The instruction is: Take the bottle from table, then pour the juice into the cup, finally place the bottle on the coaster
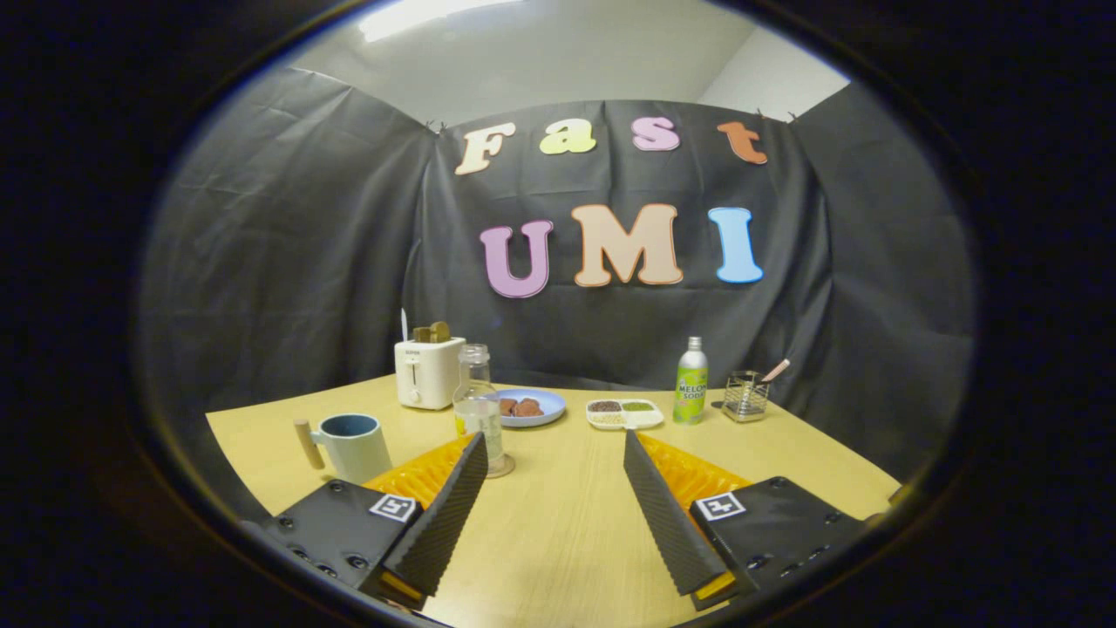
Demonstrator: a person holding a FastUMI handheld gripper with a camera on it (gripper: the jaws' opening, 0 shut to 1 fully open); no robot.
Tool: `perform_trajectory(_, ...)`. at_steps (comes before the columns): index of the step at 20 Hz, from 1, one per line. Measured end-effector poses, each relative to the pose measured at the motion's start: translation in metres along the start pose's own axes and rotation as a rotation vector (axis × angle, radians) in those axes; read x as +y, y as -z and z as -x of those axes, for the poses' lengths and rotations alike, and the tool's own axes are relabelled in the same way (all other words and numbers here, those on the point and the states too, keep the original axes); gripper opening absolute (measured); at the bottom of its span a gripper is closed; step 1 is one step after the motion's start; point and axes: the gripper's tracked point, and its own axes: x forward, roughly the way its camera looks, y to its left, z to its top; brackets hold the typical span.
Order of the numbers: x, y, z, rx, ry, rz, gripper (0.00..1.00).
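Black ribbed gripper (554, 453) fingers with orange backs, pale blue cup (353, 445), green soda can (690, 382), white toaster (427, 372).

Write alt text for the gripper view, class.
The gripper is open over a wooden table, empty. Its left finger tip overlaps a clear glass bottle on a coaster, beside a blue-grey cup; a toaster stands beyond.

The tongs (554, 449) hover with both fingers (449, 515) spread wide, gripping nothing.
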Motion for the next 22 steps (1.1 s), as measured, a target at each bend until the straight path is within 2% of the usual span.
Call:
perform_trajectory(9, -0.002, -0.011, 0.015, 0.009, 0.015, 0.04, 0.99)
perform_trajectory(16, 0.001, -0.03, 0.038, 0.004, 0.016, 0.016, 0.99)
perform_trajectory(22, -0.018, -0.048, 0.065, -0.023, 0.074, 0.054, 0.99)
